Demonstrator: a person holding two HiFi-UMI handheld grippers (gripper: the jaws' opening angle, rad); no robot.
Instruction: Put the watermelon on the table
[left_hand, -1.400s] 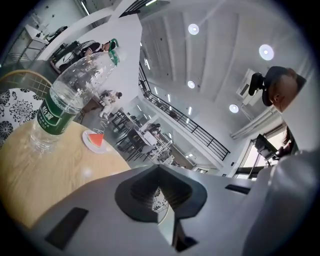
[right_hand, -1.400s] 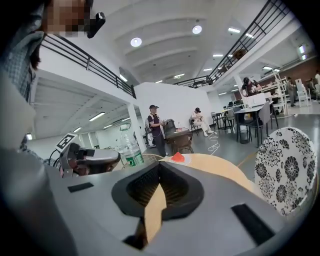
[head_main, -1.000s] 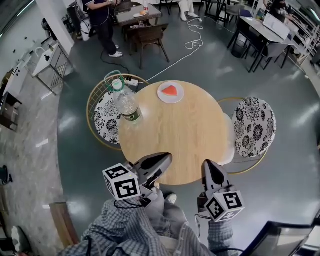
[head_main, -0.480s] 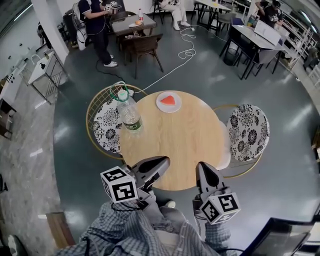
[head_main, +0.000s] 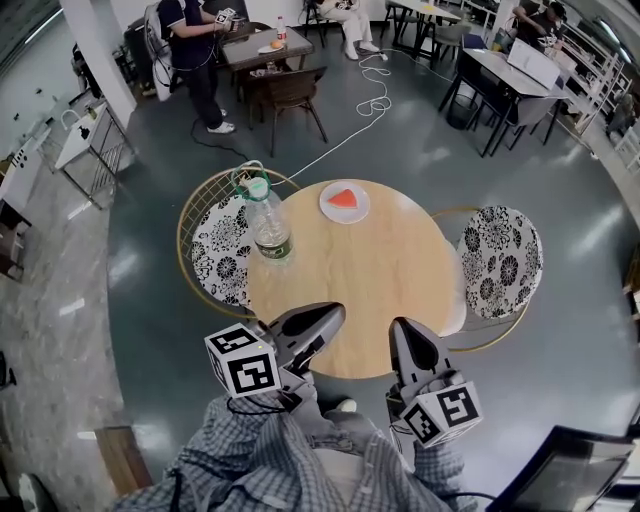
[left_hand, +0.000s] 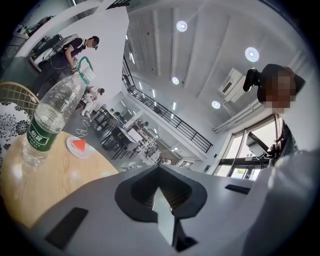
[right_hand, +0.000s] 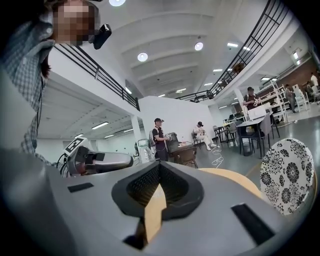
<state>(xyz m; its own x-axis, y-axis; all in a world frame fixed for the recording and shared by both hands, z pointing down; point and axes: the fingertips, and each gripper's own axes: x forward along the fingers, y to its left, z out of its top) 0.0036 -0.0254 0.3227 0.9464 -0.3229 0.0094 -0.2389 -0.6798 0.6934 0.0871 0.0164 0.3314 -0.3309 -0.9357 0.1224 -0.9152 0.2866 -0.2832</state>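
The person holds both grippers low and close to the body, in plaid sleeves (head_main: 300, 470), with the tips just over the near edge of the round wooden desk (head_main: 350, 280). The left gripper (head_main: 318, 322) lies tilted, its nose pointing far and to the right, and its marker cube (head_main: 243, 365) sits at the near left. The right gripper (head_main: 408, 338) points almost straight toward the far side, with its marker cube (head_main: 447, 412) nearest the body. The two noses are near each other but apart.

In each gripper's own view the jaws are pressed together, leaving only a thin sliver at the seam. Nothing is caught between them, so both grippers are empty.

The watermelon slice (head_main: 344, 197) lies on a white plate (head_main: 330, 210) at the far edge of the desk, well apart from both grippers. A clear water bottle (head_main: 268, 228) with a green cap and green label stands upright at the far left of the desk, to the left of the plate.

A wire chair with a floral cushion (head_main: 218, 248) stands to the left of the desk. A second floral chair (head_main: 502, 262) stands to the right.
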